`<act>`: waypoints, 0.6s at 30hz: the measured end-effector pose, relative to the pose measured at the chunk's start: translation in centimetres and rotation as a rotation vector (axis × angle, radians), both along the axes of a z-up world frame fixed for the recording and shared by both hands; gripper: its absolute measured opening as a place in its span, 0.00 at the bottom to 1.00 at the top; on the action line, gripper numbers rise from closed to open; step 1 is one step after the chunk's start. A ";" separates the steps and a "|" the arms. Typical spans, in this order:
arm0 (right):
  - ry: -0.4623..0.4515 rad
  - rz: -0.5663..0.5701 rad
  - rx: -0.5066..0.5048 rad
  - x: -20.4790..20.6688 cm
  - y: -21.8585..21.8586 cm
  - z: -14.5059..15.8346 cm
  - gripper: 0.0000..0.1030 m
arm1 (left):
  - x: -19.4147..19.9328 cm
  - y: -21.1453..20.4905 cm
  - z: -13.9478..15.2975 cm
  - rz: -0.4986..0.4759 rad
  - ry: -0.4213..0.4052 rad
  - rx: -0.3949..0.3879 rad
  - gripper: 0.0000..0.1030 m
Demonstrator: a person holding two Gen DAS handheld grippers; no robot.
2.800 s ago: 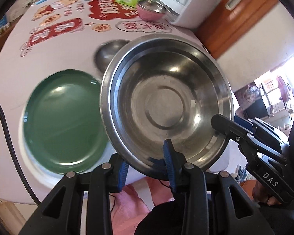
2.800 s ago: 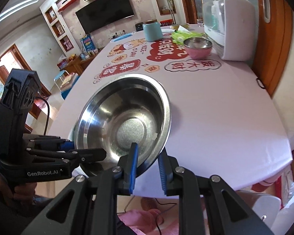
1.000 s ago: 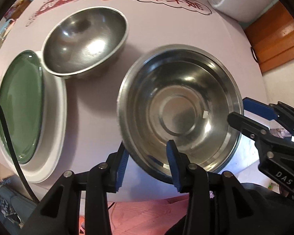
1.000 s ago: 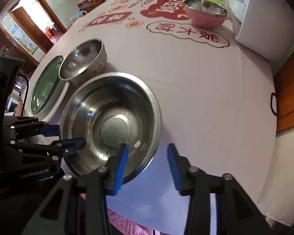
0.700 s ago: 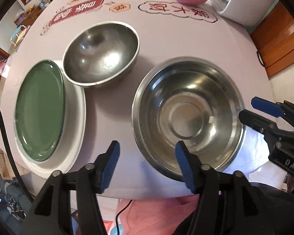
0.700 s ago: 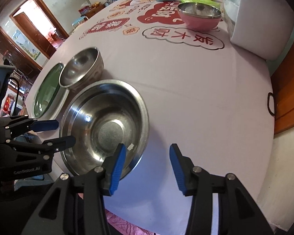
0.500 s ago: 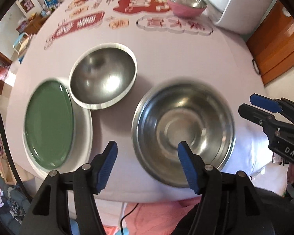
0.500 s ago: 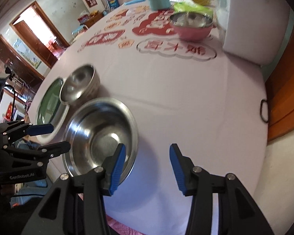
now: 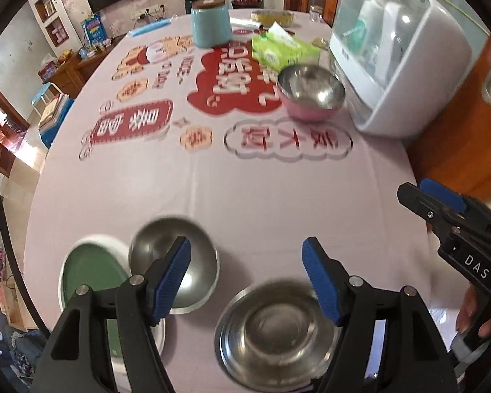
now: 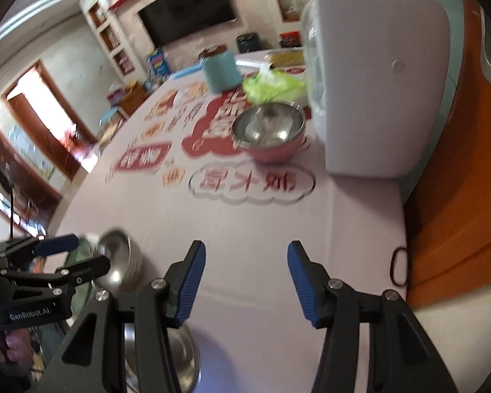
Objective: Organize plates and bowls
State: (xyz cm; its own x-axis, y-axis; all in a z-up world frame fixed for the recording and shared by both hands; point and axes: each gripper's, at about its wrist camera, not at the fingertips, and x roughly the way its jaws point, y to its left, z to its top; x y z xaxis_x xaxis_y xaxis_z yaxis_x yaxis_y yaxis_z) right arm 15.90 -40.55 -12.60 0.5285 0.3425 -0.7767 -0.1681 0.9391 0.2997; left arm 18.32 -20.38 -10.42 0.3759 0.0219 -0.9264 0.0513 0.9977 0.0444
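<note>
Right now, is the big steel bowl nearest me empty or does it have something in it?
Empty: the big steel bowl sits upright, showing only its bare shiny bottom.

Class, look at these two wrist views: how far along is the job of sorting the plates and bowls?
Done: the green plate lies on a white plate, with a small steel bowl beside it and the big steel bowl set down near the table edge. In hand: nothing; the left claw and right claw are both opening, empty. Left: the pink bowl far up the table.

Shiny steel large bowl (image 9: 278,334), glossy green plate (image 9: 88,271), smooth printed tablecloth (image 9: 245,190).
</note>
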 end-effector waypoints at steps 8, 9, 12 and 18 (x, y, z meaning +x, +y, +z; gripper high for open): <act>-0.008 -0.109 0.095 5.2 -1.3 -0.7 0.51 | 5.3 -1.1 0.8 0.029 -0.062 -0.015 0.67; -0.008 -0.116 0.104 5.7 -1.3 -0.9 0.51 | 6.0 -1.2 0.7 0.036 -0.068 -0.017 0.67; -0.008 -0.140 0.139 7.4 -1.4 -1.9 0.51 | 7.9 -1.5 0.2 0.050 -0.085 -0.016 0.67; -0.010 -0.200 0.236 10.3 -1.8 -4.3 0.51 | 10.3 -1.6 -0.8 0.067 -0.153 -0.033 0.67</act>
State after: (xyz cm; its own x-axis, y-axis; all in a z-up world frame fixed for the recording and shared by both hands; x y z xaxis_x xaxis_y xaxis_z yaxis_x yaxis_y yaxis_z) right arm 26.19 -42.37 -16.86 0.6111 0.4016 -0.6821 0.0084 0.8584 0.5129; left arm 28.63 -21.97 -11.17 0.5116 0.0226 -0.8589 -0.0205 0.9997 0.0141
